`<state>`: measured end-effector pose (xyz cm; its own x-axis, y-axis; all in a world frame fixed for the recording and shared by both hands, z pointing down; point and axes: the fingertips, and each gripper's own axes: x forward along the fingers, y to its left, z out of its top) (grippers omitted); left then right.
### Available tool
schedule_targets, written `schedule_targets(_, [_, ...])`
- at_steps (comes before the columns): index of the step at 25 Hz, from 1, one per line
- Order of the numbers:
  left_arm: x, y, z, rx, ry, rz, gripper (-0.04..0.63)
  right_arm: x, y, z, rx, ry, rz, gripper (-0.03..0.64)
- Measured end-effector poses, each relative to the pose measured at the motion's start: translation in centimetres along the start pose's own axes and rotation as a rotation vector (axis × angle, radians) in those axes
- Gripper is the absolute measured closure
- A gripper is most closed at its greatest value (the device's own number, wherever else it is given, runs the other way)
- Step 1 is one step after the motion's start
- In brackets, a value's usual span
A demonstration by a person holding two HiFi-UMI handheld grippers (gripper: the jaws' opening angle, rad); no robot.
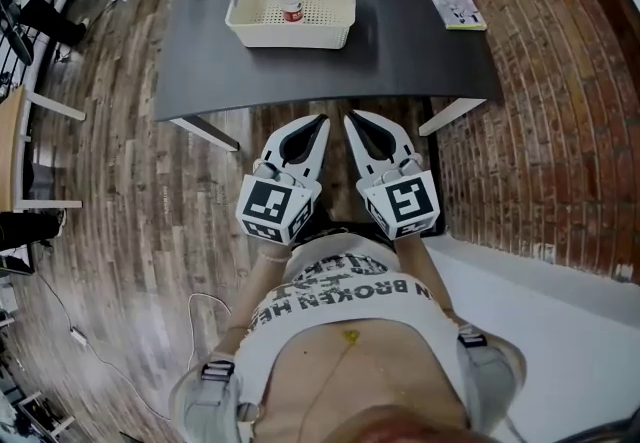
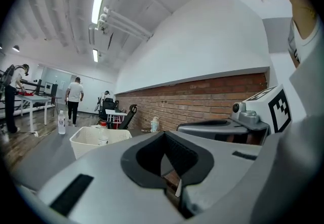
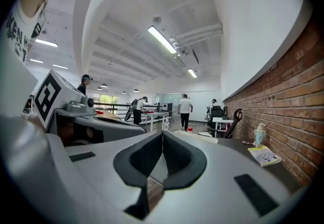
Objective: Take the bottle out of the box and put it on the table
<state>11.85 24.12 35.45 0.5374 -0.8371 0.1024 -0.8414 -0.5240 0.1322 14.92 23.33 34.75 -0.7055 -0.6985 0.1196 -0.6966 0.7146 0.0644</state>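
Left gripper (image 1: 319, 121) and right gripper (image 1: 351, 119) are both clenched empty, so I'd open one before reaching for the bottle (image 1: 291, 7) in the box (image 1: 243, 28).

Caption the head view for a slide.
Left claw and right claw, shut and empty, near the table; bottle upright in box.
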Motion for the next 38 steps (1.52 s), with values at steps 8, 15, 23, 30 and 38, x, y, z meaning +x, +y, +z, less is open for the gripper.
schedule_targets(8, [0.9,5.6,0.5,-0.010,0.011,-0.027,0.589,5.8,0.2,0.4,0.008,0.007,-0.022,0.607])
schedule_targets(15, [0.7,8.7,0.9,-0.002,0.012,-0.053,0.589,9.6,1.2,0.5,0.018,0.000,-0.029,0.607])
schedule_targets(23, [0.8,10.6,0.9,-0.010,0.013,-0.068,0.589,11.7,2.0,0.0,0.027,0.016,-0.026,0.607])
schedule_targets(30, [2.4,12.5,0.4,-0.034,0.035,-0.044,0.589,13.5,0.5,-0.4,0.038,0.028,-0.019,0.607])
schedule_targets(38, [8.0,14.8,1.4,-0.033,0.034,-0.019,0.589,17.4,-4.0,0.0,0.046,0.014,0.031,0.607])
